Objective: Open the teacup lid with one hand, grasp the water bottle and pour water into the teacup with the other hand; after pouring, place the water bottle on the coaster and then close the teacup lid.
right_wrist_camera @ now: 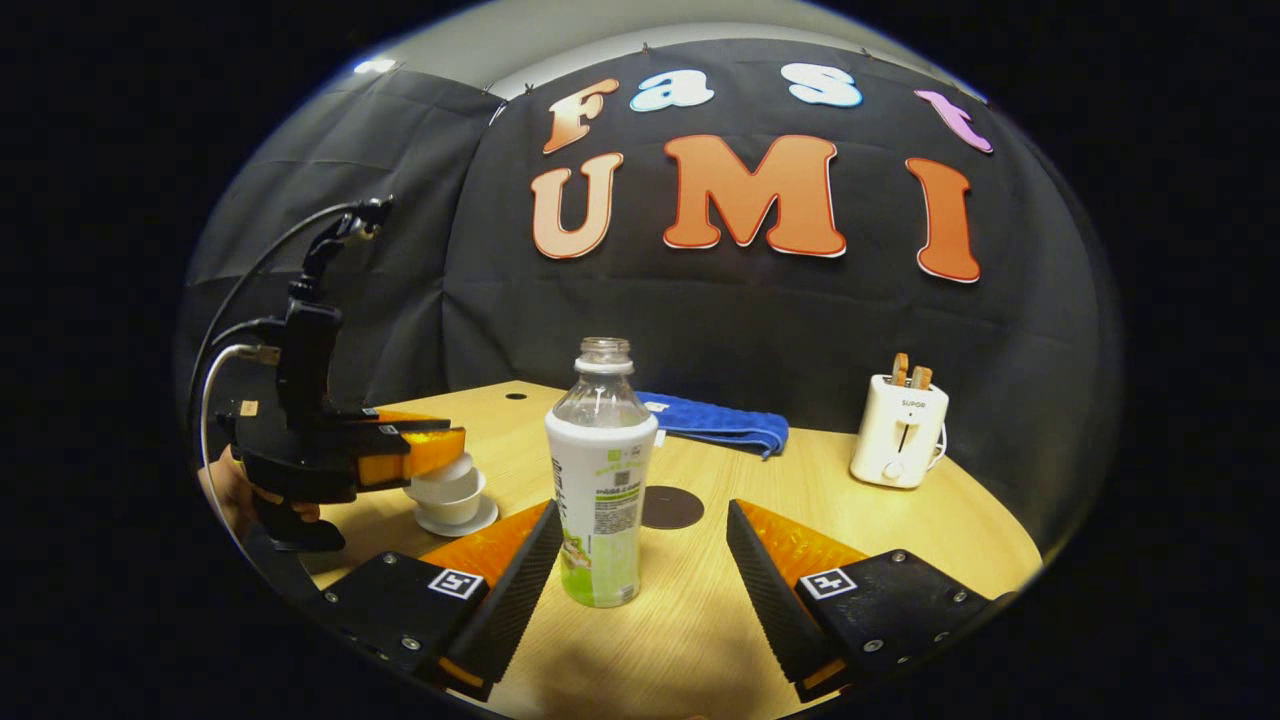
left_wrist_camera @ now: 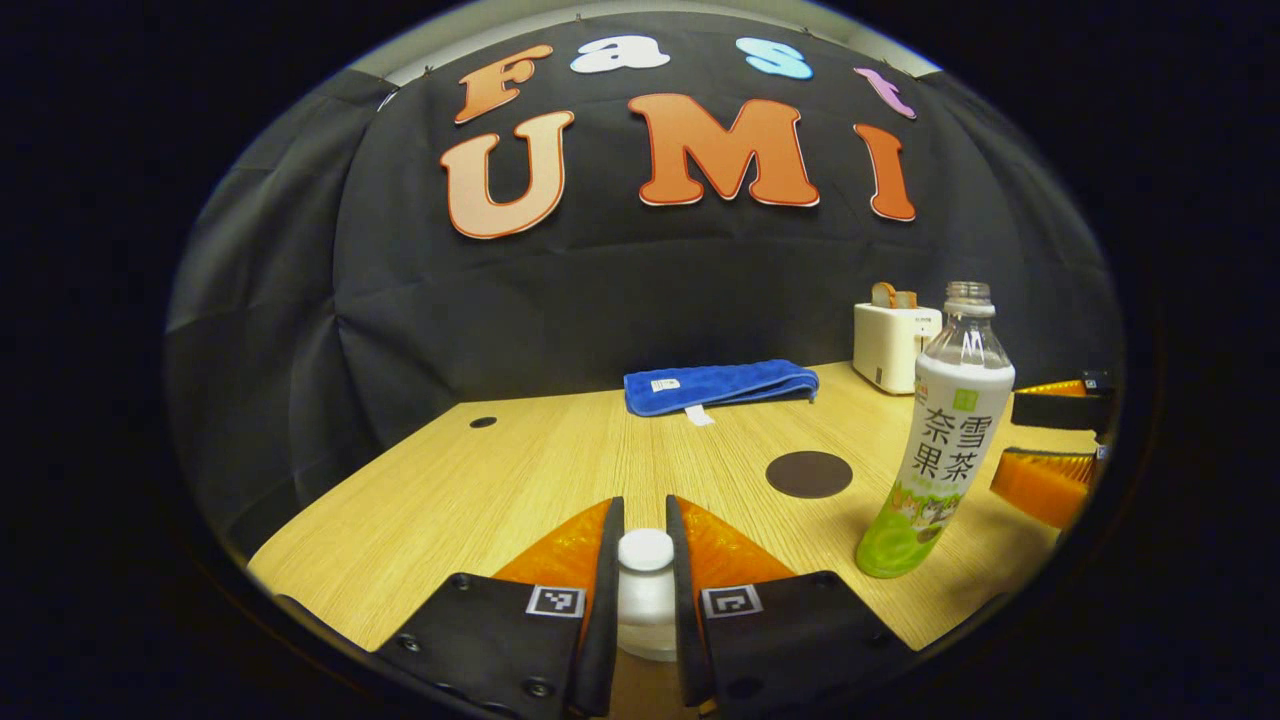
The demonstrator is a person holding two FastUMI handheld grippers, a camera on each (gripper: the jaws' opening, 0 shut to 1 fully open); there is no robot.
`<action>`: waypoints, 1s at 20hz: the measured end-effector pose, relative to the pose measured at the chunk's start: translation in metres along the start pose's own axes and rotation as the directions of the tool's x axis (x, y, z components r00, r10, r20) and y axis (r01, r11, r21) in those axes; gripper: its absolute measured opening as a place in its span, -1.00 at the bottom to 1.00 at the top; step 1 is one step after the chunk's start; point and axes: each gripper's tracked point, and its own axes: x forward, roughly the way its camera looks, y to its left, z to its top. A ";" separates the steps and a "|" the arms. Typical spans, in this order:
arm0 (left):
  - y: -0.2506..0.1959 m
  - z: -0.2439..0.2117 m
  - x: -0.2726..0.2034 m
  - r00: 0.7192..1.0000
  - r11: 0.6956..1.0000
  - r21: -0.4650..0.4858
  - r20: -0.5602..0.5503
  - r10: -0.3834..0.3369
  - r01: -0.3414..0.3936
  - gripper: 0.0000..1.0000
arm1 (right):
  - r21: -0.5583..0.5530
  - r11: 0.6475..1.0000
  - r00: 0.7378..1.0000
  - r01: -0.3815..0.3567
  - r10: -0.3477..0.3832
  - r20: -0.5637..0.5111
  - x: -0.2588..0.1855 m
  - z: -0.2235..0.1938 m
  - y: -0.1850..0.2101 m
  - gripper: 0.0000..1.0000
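On the wooden surface (right_wrist_camera: 700, 610), the left tool (right_wrist_camera: 425, 452) is held level over the teacup (right_wrist_camera: 450, 500), its fingers closed on the lid knob (left_wrist_camera: 645, 550), as seen in the left gripper view. In the right gripper view, the right tool (right_wrist_camera: 640, 560) is spread wide, with the uncapped water bottle (right_wrist_camera: 600, 480) standing upright between its fingers, untouched. The dark coaster (right_wrist_camera: 671, 507) lies just behind the bottle.
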 end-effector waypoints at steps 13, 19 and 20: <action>0.073 0.002 -0.003 0.991 0.990 -0.061 0.020 0.130 -0.128 -0.44 | 0.035 0.999 0.993 -0.034 0.038 -0.109 0.042 -0.028 0.021 0.70; 0.101 -0.010 -0.010 0.985 0.982 -0.067 -0.006 0.175 -0.175 -0.43 | 0.029 0.998 0.988 -0.060 0.063 -0.142 0.044 -0.026 0.028 0.29; 0.104 -0.012 -0.012 0.983 0.981 -0.072 -0.007 0.181 -0.181 -0.43 | 0.021 0.998 0.988 -0.051 0.054 -0.146 0.044 -0.025 0.027 0.29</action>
